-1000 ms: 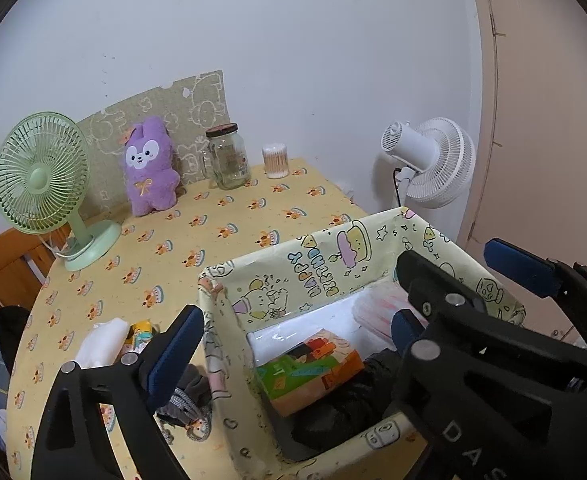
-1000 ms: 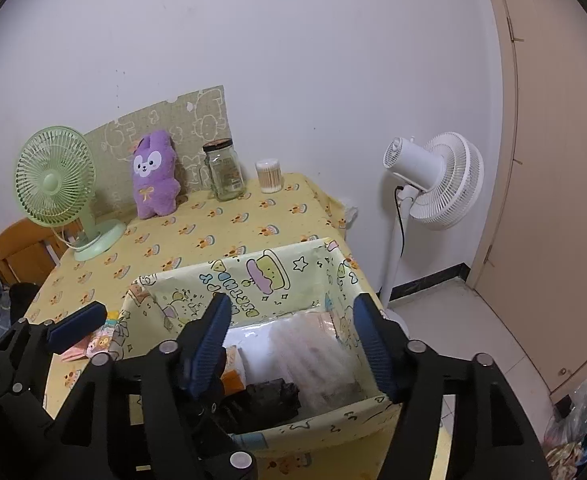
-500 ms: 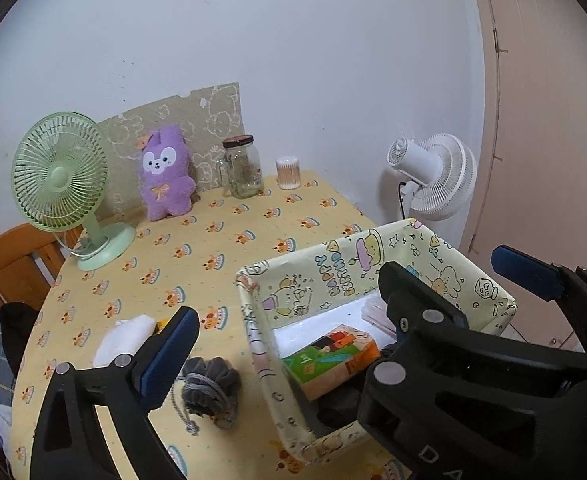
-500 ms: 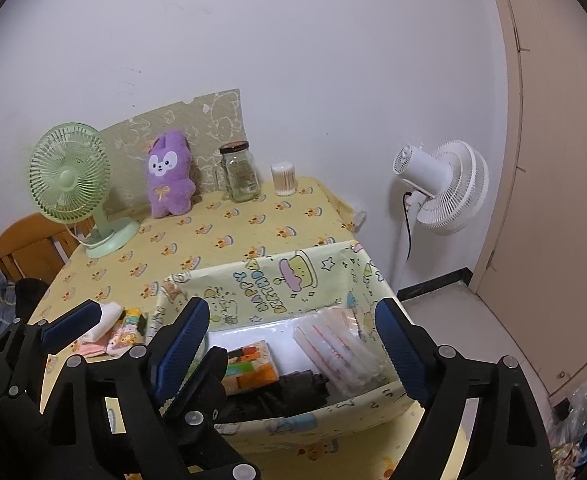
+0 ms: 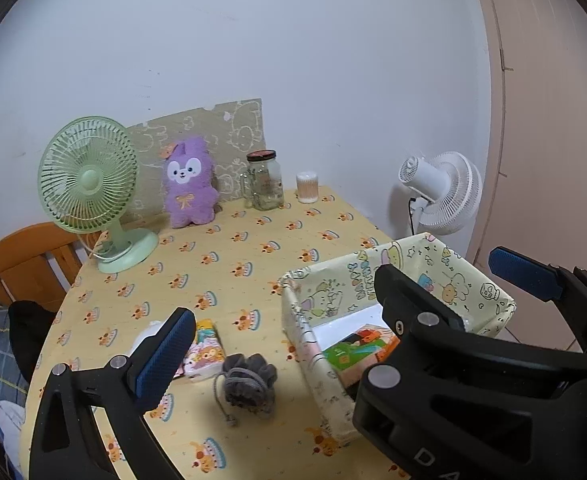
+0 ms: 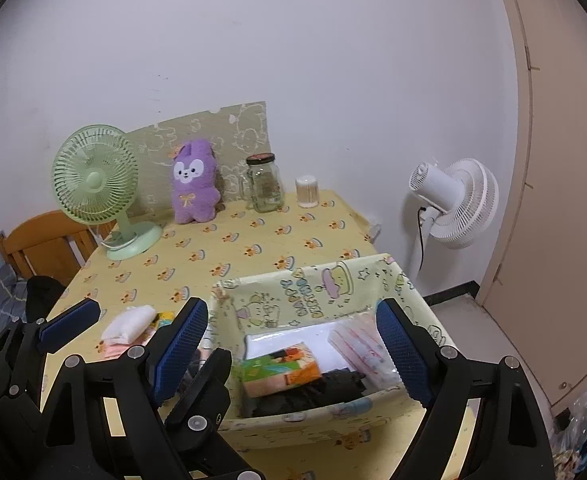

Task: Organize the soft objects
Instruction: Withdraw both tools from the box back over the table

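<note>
From the left wrist view, the left tool stood spread wide, grasping nothing. The fabric bin at four o'clock already held a tissue pack. Left on the tabletop near six o'clock were a grey pouch, a cartoon packet and something white behind the tool's left finger.

From the right wrist view, the right tool was likewise released and empty above the bin, which also held a clear sleeve and dark cloth. A white bundle waited at eight o'clock. I judged the sorting roughly half done.

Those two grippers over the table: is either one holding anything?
No. The left gripper and right gripper both stand open and empty above the storage box.
</note>
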### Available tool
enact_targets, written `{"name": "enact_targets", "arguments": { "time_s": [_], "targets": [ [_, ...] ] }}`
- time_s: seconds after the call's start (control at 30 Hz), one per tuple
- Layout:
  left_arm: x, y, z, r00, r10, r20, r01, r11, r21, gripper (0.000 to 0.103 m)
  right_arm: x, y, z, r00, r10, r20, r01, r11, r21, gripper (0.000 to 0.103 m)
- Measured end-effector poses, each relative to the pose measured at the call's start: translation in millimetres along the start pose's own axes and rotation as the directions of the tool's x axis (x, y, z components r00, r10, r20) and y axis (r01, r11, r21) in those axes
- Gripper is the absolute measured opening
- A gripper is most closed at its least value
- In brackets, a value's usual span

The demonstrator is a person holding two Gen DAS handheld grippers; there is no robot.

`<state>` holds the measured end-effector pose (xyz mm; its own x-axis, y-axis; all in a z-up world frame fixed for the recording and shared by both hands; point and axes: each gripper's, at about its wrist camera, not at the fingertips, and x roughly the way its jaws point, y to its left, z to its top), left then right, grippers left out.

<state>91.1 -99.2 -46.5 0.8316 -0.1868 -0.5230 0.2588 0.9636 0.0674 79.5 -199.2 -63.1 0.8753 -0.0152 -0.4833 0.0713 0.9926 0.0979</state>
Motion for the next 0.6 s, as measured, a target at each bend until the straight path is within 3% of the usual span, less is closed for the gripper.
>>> {"name": "enact_targets", "arguments": {
  "time_s": [0.6],
  "targets": [
    [-23.8, 43.5, -15.7, 1.0, 0.011, 0.023, -0.01, 0.999, -0.032, 0.103, -13.4, 54.5, -3.0, 0.999, 0.03, 0.019, -0.028, 0.996, -0.079, 0.088]
  ]
}}
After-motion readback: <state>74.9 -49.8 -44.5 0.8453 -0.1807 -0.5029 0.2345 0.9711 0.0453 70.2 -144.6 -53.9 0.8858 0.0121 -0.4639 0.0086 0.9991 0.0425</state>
